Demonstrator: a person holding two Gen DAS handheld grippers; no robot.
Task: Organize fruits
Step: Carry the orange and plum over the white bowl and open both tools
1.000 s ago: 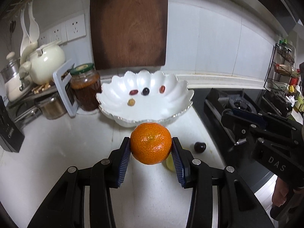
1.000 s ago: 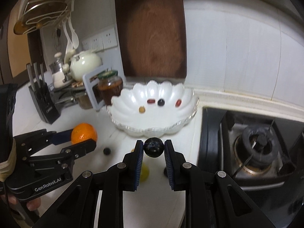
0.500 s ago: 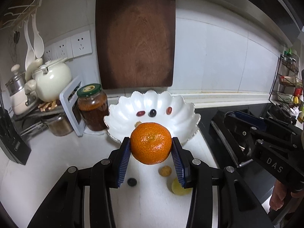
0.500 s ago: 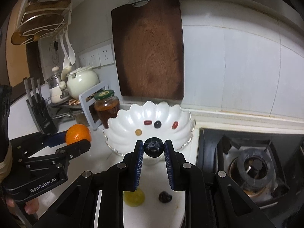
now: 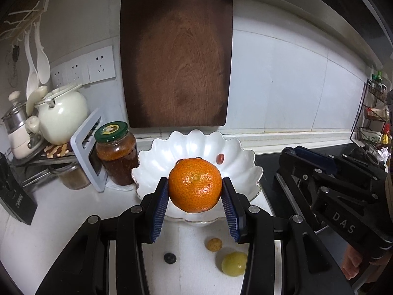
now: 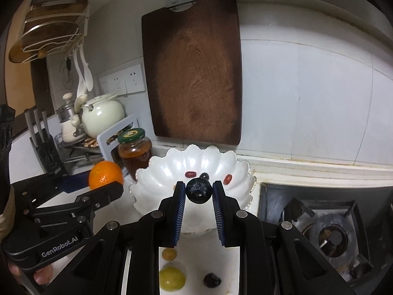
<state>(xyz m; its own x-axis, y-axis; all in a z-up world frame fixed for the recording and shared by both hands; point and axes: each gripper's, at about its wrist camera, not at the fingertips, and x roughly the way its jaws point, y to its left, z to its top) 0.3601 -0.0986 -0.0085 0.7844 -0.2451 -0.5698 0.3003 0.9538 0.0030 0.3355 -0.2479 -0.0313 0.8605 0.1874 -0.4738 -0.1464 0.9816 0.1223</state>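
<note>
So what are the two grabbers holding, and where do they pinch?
The left gripper pinches the round orange mandarin by its two sides. The right gripper pinches a small dark round blueberry the same way.

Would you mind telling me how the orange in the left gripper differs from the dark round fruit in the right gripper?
Colour: the orange is bright orange with dimpled skin; the dark fruit is near black and smooth. Size: the orange is far larger, so the left gripper has its jaws set wider than the right gripper. Both are round, clamped between blue pads and held off the counter in front of the white bowl.
</note>
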